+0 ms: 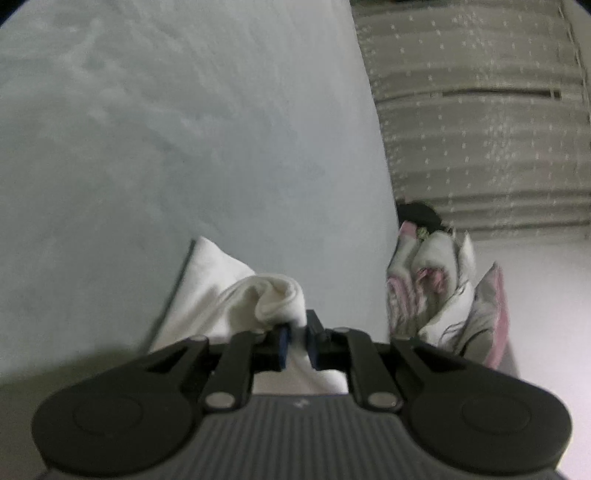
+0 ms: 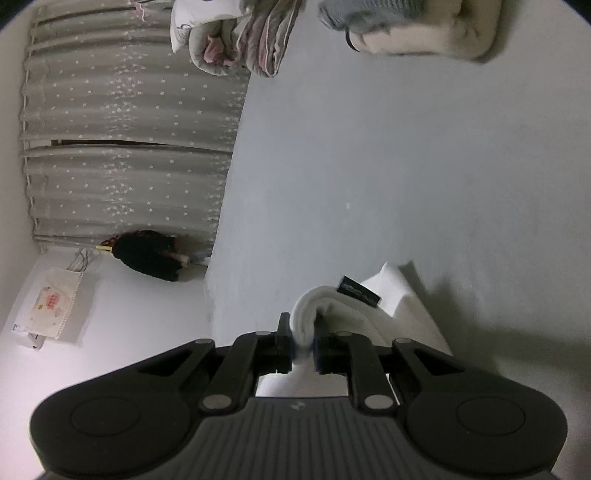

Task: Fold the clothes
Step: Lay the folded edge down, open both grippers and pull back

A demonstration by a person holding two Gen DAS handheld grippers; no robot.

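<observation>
A white garment point(image 1: 236, 291) hangs above the pale grey bed sheet point(image 1: 184, 129). My left gripper point(image 1: 297, 343) is shut on a bunched edge of it, and cloth trails down between the fingers. In the right wrist view the same white garment point(image 2: 373, 306) shows a black label point(image 2: 359, 290) near its fold. My right gripper point(image 2: 303, 341) is shut on a rolled white edge. The rest of the garment is hidden below both grippers.
A pink and grey quilt point(image 1: 447, 291) is bundled at the bed's edge. Grey star-patterned curtains point(image 2: 125, 147) hang beside the bed. Beige and grey clothes point(image 2: 413, 29) lie at the far end of the sheet point(image 2: 406, 147). A dark bundle point(image 2: 151, 254) and a white bag point(image 2: 48, 306) sit on the floor.
</observation>
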